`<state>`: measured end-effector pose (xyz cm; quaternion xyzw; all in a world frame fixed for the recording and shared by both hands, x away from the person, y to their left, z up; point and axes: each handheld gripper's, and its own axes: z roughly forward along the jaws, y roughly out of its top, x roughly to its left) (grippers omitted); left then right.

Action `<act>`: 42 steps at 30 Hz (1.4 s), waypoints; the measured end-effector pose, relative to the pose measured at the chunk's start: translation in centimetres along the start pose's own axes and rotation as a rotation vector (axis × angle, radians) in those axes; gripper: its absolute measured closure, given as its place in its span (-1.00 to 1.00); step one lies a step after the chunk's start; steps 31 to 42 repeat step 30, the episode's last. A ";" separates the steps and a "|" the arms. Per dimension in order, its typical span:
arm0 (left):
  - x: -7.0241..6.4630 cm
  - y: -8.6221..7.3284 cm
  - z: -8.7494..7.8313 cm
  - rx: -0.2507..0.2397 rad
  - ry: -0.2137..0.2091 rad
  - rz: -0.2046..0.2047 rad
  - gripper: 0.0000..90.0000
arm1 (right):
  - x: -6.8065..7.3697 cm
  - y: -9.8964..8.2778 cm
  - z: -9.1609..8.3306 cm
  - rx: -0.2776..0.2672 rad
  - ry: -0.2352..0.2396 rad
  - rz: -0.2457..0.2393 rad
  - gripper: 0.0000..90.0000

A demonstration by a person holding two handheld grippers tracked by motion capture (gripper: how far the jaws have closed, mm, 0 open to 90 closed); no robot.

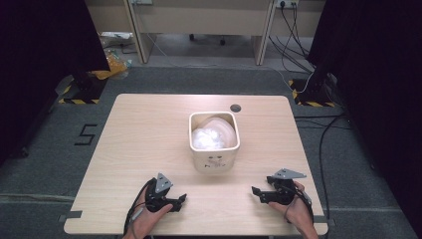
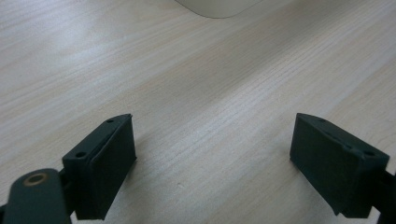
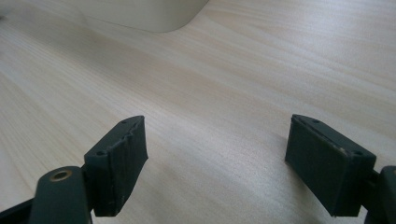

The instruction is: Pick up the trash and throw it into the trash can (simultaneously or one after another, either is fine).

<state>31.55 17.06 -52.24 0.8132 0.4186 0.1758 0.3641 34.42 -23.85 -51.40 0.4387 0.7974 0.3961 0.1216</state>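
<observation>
Floor marking [image 1: 87, 134] reads "5". Bin [image 1: 214, 141] front print illegible; white contents indistinct. Left gripper [image 1: 177, 202], right gripper [image 1: 258, 193]: jaws wide, empty.

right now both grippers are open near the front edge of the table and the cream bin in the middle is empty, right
Not quite: the cream bin is not empty. The high view shows crumpled white material inside it. The rest holds: the left gripper and right gripper are both open near the front edge of the table.
</observation>
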 end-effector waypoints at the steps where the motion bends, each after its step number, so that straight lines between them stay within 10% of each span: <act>1: 0.0 0.0 0.0 0.000 0.000 0.000 -0.71 | 0.0 0.0 0.0 -0.001 -0.004 -0.007 -0.54; 21: 0.0 0.0 0.0 -0.004 0.000 -0.004 -0.71 | 1.0 -0.2 0.3 0.027 -0.059 -0.116 -0.63; 42: 0.0 0.0 0.0 -0.004 -0.001 -0.004 -0.71 | 1.0 -0.2 0.3 0.026 -0.058 -0.115 -0.64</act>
